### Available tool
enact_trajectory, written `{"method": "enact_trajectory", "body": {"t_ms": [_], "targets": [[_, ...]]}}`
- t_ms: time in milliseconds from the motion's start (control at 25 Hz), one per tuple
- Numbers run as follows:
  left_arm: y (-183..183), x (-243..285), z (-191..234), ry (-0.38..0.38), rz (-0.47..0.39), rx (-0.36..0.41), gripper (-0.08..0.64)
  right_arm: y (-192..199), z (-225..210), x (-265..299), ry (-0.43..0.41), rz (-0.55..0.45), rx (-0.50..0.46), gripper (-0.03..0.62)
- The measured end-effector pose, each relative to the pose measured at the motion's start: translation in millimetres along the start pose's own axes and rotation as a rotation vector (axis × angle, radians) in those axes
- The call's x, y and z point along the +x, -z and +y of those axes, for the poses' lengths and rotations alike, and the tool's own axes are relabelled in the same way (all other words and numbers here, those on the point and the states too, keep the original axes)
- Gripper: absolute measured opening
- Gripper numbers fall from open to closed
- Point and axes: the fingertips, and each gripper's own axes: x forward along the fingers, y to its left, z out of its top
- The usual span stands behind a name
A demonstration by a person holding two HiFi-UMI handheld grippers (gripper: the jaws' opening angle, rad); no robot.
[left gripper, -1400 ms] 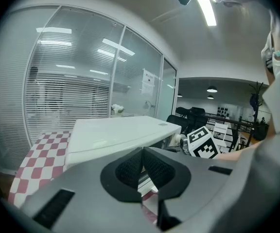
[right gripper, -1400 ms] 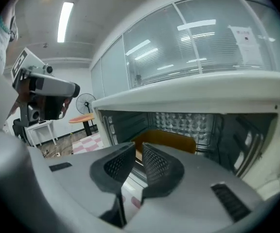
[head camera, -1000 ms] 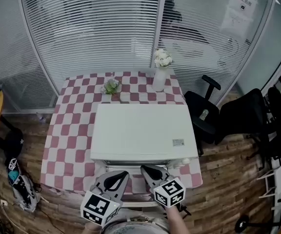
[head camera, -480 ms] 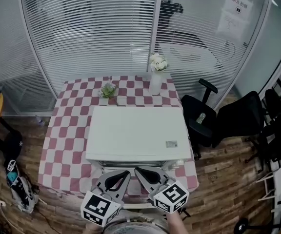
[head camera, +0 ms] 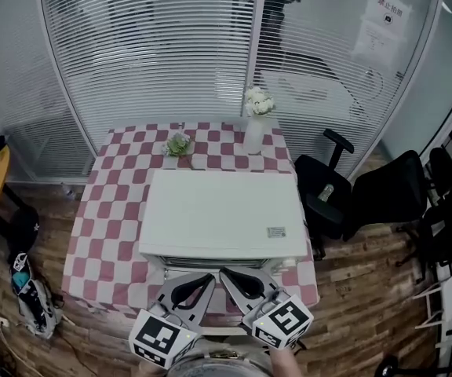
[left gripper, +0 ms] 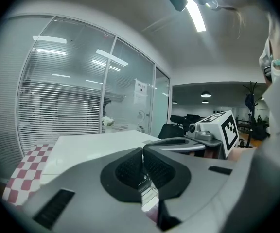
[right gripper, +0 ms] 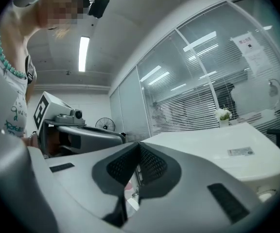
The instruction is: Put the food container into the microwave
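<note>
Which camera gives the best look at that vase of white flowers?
The head view: the vase stands whole on the checked tablecloth, behind the microwave. Both gripper views show it only tiny and far, past the microwave's top.

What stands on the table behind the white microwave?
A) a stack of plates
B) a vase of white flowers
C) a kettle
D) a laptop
B: a vase holding white flowers stands on the checked table, near its far edge, behind the microwave.
</note>
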Motion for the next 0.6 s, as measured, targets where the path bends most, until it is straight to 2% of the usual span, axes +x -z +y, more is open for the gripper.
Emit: {"method": "enact_trajectory", "body": {"t_ms": [600], "targets": [[-1.0,-3.5,-0.6,-0.013,-0.007,0.004,0.017,-6.0,5.0,-3.9,-0.009,0.004,-0.021,-0.006]]}}
